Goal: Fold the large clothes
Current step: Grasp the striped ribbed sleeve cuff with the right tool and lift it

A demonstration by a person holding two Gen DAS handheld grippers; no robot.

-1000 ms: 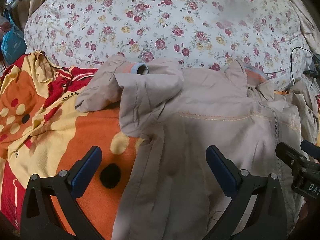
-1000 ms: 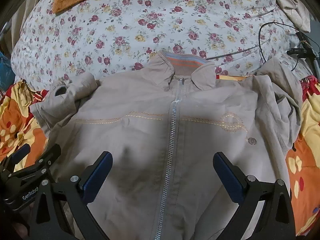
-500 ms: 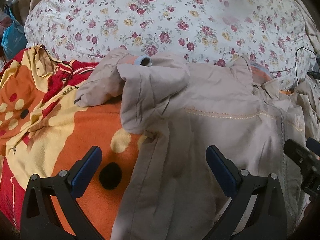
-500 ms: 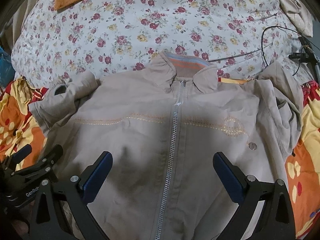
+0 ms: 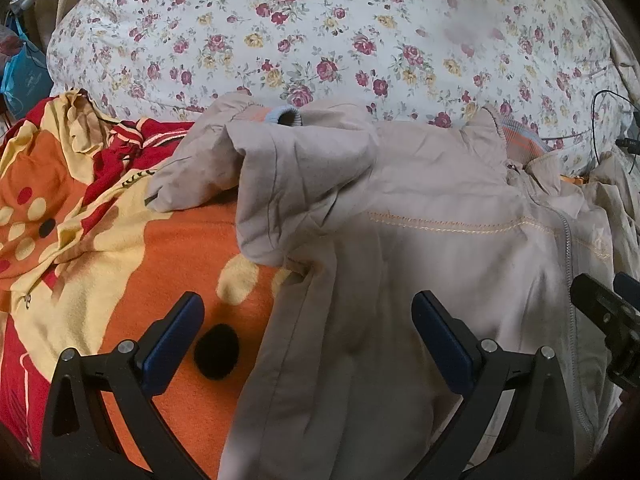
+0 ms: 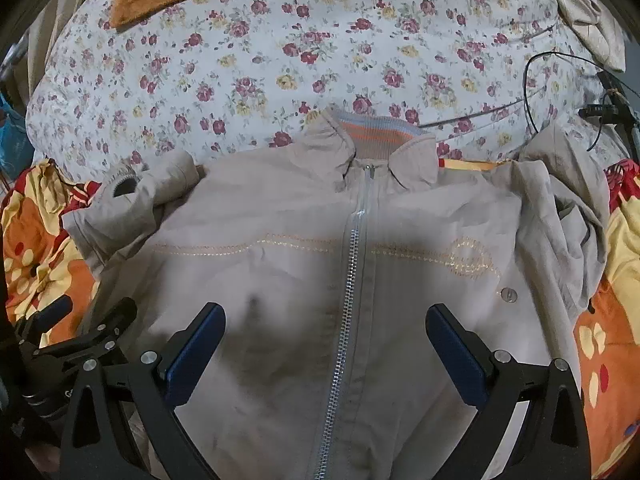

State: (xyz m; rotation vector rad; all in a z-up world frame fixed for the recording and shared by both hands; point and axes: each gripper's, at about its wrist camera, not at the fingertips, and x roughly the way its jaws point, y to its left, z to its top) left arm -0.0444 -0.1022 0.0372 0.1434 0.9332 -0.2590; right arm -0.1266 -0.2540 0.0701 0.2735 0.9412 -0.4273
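Observation:
A beige zip-up jacket (image 6: 304,264) lies front side up on the bed, zipper closed, striped collar (image 6: 376,130) toward the floral cover. Its one sleeve (image 5: 288,168) is bunched and folded over at the left, the other sleeve (image 6: 560,208) is crumpled at the right. My left gripper (image 5: 308,328) hovers open over the jacket's left edge, with nothing between its fingers. My right gripper (image 6: 326,336) hovers open over the lower zipper, also holding nothing. The left gripper's tip (image 6: 96,320) shows at the lower left of the right wrist view.
An orange, yellow and red blanket (image 5: 100,232) lies under the jacket and spreads left and right. A white floral duvet (image 6: 320,60) rises behind the collar. A black cable (image 6: 532,92) runs at the right. A blue bag (image 5: 24,76) sits at far left.
Both grippers have pulled back and lowered slightly, so the jacket sits a little higher in the right wrist view. The jacket itself has not moved.

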